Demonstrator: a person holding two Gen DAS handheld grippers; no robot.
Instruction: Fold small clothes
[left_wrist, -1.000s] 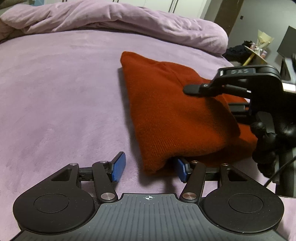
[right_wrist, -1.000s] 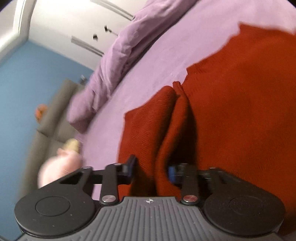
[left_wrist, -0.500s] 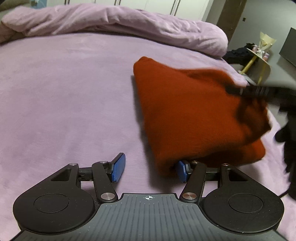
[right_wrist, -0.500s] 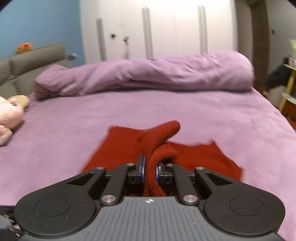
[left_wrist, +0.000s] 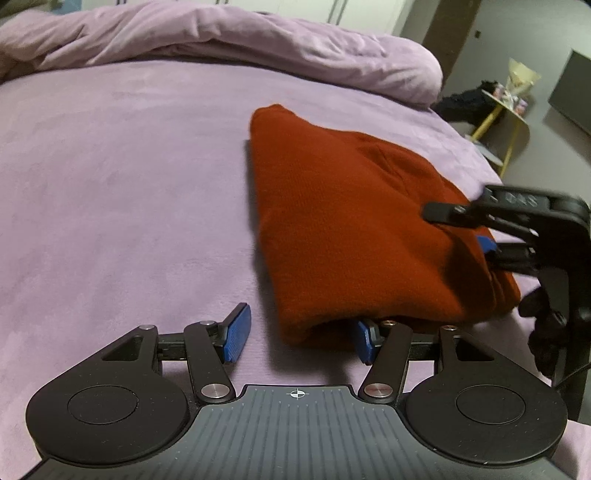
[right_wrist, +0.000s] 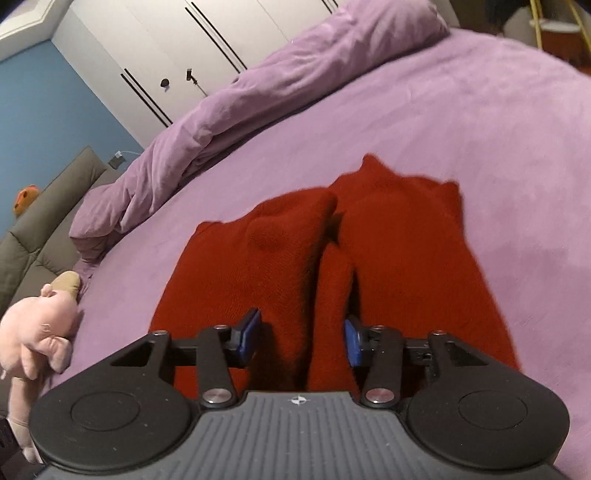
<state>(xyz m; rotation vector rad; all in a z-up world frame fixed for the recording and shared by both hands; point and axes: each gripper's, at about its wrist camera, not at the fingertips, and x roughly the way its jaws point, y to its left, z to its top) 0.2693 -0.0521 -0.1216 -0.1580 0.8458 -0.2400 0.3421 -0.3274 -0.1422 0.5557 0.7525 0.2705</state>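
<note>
1. Red knit garment (left_wrist: 351, 229) lies folded on the purple bed (left_wrist: 122, 192), toward its right side in the left wrist view; rumpled duvet (left_wrist: 221, 40) along the far edge.
2. Left gripper (left_wrist: 299, 338): fingers spread wide, holding nothing. Left blue pad (left_wrist: 236, 338) sits on bare bed, apart from the cloth. Right blue pad (left_wrist: 364, 341) is partly tucked under the garment's near corner, touching or nearly so; can't tell which.
3. Right gripper (right_wrist: 301, 339): fingers apart at approx. mid-width, with bunched folds of the garment (right_wrist: 325, 266) running between them. Left pad (right_wrist: 249, 338) is just beside the fabric. Right pad (right_wrist: 351, 341) seems against a fold. No firm pinch visible; cloth looks loose in the gap.
4. In the left wrist view the right gripper (left_wrist: 476, 236) comes in from the right w/ one finger over the garment's right edge and a blue pad showing lower down; some blur there.
5. Right wrist view: pink plush toy (right_wrist: 40, 332) at the bed's left edge, grey sofa (right_wrist: 48, 206) behind it, white wardrobe (right_wrist: 192, 48) at back.
6. Small yellow-legged side table (left_wrist: 509, 114) stands beyond the bed's right side.
</note>
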